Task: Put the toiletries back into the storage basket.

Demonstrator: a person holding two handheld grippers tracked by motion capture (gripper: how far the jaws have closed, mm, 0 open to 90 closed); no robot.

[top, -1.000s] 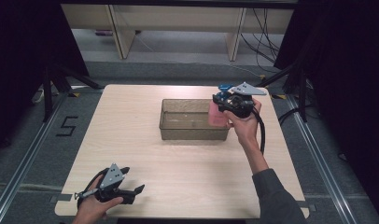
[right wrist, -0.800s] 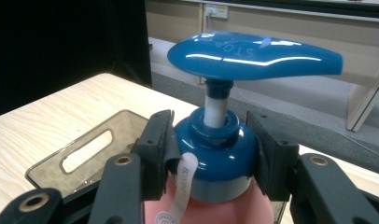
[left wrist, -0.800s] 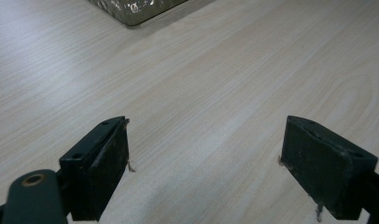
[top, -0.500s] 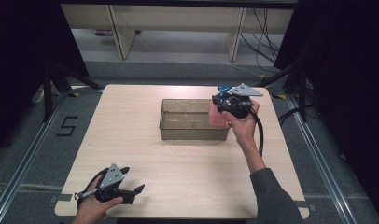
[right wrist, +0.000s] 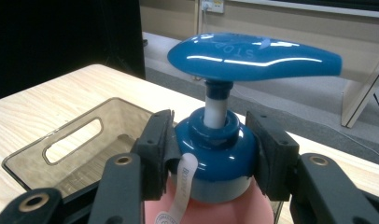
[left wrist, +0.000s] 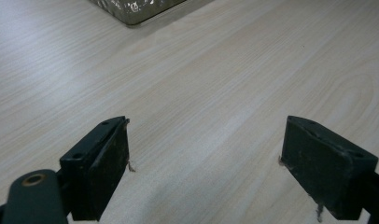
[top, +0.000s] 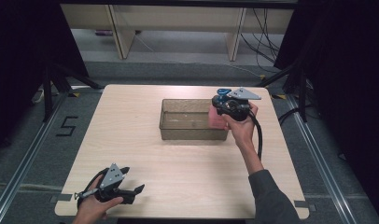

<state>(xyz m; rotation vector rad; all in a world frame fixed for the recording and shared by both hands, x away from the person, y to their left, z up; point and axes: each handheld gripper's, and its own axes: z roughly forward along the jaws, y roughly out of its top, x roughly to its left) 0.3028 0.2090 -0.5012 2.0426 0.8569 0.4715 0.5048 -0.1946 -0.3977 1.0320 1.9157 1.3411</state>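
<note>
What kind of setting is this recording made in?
Probably a lab recording bay: a bare wooden table on grey carpet, black curtains at both sides, loose cables behind, and a floor number "5".

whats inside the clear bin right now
The clear bin looks empty across its visible floor. Its right end is covered by the pink pump bottle held in the right gripper, so that corner cannot be checked.

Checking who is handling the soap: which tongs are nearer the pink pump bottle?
Right. The right tongs are shut on the pink pump bottle at its blue collar, at the clear bin's end. The left tongs rest open at the table's near left corner, far off.
</note>
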